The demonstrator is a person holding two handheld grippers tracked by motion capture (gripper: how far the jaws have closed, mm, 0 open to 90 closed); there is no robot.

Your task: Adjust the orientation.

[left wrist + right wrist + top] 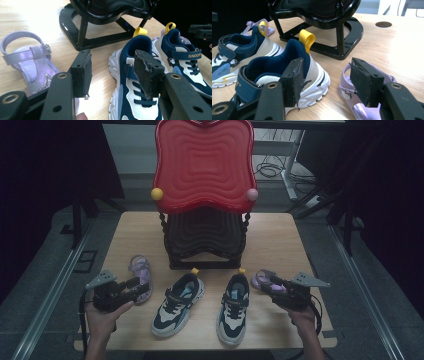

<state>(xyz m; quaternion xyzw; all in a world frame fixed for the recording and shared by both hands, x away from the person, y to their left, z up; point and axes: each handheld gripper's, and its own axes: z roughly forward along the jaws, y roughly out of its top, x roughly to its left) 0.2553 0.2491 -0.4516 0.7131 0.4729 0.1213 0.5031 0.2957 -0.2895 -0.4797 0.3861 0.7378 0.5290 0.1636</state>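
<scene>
Pale matt wood-grain worktop; glossy black plastic rack; shiny lilac sandal; mesh-cloth sneaker; ribbed glossy red tray.

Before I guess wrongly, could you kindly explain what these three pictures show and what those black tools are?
A person at a wooden table holds a handheld tool in each hand: the left tongs and the right tongs. The high view looks down from above; the other two pictures come from cameras riding on each tool, looking along its two black jaws. On the table lie two navy-and-white sneakers between two purple sandals, in front of a black rack with a red top. Both tongs are open, holding nothing.
</scene>
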